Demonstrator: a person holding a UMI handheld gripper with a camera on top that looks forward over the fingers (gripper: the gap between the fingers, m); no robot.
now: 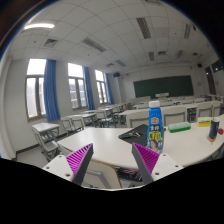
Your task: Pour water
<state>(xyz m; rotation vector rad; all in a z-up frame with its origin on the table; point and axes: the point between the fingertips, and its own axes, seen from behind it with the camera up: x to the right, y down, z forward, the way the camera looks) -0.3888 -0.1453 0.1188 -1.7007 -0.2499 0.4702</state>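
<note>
1. A classroom is seen, with windows and blue curtains [52, 92] along one wall and a green chalkboard [163, 87] at the far end. Rows of desks fill the space between.

2. The white bench [110, 145] is seen nearest the tongs, its surface running beneath and beyond them.

3. The bottle [155, 127] is stood upright on the bench, its long axis vertical. A white cap, blue top band and yellow lower label are made out.

4. The key relation: the bottle lies ahead of the tongs and off to their right, just beyond the right finger's tip and not between the fingers. It is judged that the tongs must be carried forward and rightward before the bottle can be taken.

5. The tongs [112, 152] are spread, with nothing held. The purple pads [80, 158] are shown on the inner faces, with a clear gap between them.

6. A dark item [133, 133] lies on the bench just left of the bottle. What it is cannot be told.

7. A green flat item [180, 127] and a small yellow thing [204, 122] are seen on the desk beyond. A dark object [214, 129] stands at the far right, partly cut off.

8. No cup or other vessel to receive water can be surely made out. The bottle's fill level cannot be read, and whether its cap is loosened is hidden.
</note>
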